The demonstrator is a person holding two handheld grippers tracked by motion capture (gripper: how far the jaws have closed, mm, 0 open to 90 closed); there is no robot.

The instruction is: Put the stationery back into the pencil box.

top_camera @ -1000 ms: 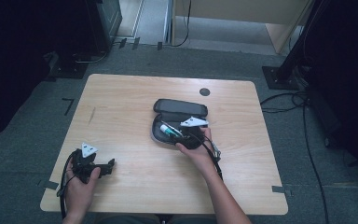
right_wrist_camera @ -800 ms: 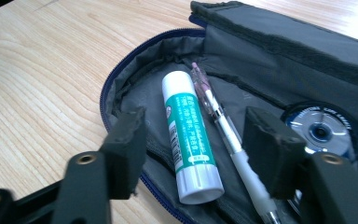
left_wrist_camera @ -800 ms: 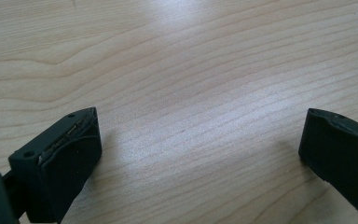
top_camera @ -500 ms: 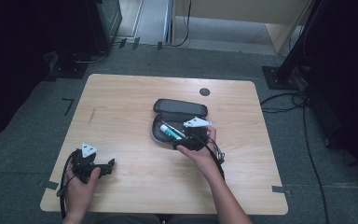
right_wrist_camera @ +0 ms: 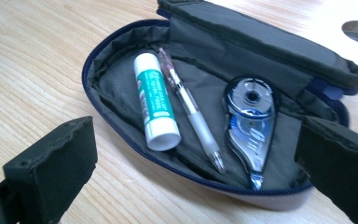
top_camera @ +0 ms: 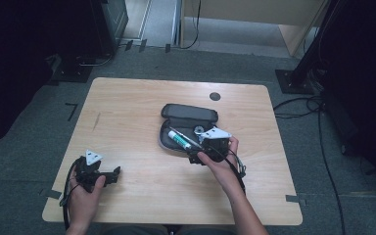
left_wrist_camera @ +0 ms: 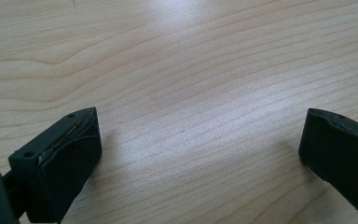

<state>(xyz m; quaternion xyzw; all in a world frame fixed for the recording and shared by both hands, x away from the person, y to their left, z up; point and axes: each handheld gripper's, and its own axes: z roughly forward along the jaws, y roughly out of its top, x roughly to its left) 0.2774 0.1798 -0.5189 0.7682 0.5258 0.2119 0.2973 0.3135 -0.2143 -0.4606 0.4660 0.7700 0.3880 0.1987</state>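
Note:
A dark pencil case lies unzipped at the table's middle, its lid folded back. Inside lie a white and green glue stick, a clear pen and a blue correction tape roller. My right gripper hovers just in front of the case's near rim. Its jaws have just been opening, stand wide apart now, and hold nothing. From above, the right gripper sits at the case's near right edge. My left gripper rests open near the front left corner, over bare wood.
The light wooden table has a round cable hole at the back right. Cables trail from both grippers toward the front edge. Dark stands and floor cables surround the table.
My right gripper has drawn back slightly from the case toward the front right and lifted a little. The left gripper has stayed where it was.

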